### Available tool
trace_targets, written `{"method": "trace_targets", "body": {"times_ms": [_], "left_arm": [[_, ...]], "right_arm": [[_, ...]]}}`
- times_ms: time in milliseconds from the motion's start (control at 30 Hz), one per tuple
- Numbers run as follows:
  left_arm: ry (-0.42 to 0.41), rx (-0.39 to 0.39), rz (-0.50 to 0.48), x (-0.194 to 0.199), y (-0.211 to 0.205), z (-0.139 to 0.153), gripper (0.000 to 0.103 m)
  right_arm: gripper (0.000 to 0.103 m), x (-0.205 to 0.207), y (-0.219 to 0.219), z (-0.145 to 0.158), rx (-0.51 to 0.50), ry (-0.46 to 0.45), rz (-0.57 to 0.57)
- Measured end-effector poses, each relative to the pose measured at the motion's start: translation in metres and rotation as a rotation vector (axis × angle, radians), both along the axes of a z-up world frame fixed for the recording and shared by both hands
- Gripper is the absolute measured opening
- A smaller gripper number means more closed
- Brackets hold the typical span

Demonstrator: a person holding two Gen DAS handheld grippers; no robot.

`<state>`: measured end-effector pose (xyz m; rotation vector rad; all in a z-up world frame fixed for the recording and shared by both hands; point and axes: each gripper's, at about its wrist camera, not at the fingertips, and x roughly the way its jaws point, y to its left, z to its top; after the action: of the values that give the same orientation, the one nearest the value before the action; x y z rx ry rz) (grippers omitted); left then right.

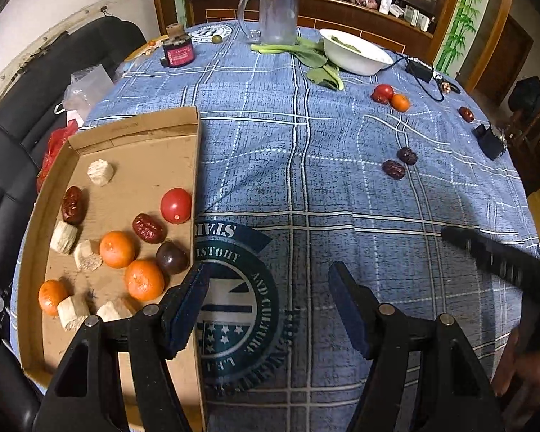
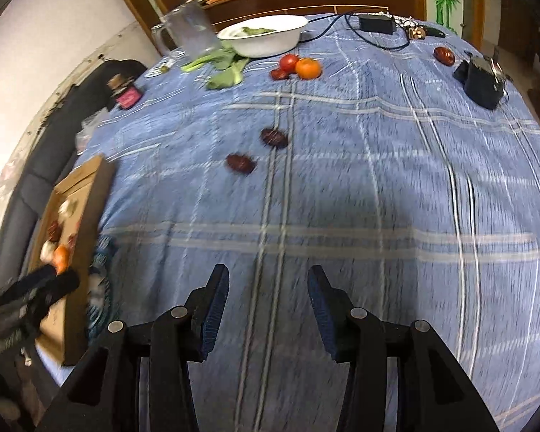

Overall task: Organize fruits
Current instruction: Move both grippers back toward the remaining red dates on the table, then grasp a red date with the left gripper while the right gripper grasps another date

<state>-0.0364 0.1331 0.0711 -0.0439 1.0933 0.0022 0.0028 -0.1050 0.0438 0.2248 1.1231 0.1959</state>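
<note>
A cardboard tray (image 1: pixel 133 151) at the table's left holds oranges (image 1: pixel 117 249), red dates (image 1: pixel 148 228), a tomato (image 1: pixel 175 205), a dark plum (image 1: pixel 172 257) and pale cubes. Loose on the blue cloth lie two dates (image 1: pixel 393 169) (image 2: pixel 240 163), a tomato (image 1: pixel 383 91) (image 2: pixel 288 62) with an orange (image 1: pixel 400 102) (image 2: pixel 308 68), and a far date (image 1: pixel 466 114) (image 2: pixel 444 55). My left gripper (image 1: pixel 266 306) is open and empty beside the tray's right wall. My right gripper (image 2: pixel 268 309) is open and empty above the cloth, in front of the two dates.
A white bowl (image 1: pixel 356 61) (image 2: pixel 266 45) with greens, leafy stalks (image 1: pixel 306 55), a glass mug (image 1: pixel 279 14), a dark jar (image 1: pixel 178 50), a black adapter with cable (image 2: pixel 376 23) and a black box (image 2: pixel 482 82) stand at the far side. A black chair (image 1: pixel 25 136) is left.
</note>
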Motion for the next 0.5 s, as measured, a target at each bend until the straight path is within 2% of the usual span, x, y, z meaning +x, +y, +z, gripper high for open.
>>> {"method": "trace_targets", "body": {"times_ms": [233,433,500], "left_arm": [[0.020,-0.009,-0.056,0.015,-0.009,-0.014,0.068],[0.026,-0.032,-0.101,0.023,-0.019,-0.021,0.068],[0.033,-0.051,-0.099,0.029,-0.020,-0.023,0.068]], "right_arm": [[0.049,0.073,0.004,-0.003,-0.049,-0.033,-0.003],[0.048,0.105,0.020,-0.022,-0.097,-0.017,0.030],[0.044,0.108,0.024,-0.022,-0.113,-0.029,0.041]]}}
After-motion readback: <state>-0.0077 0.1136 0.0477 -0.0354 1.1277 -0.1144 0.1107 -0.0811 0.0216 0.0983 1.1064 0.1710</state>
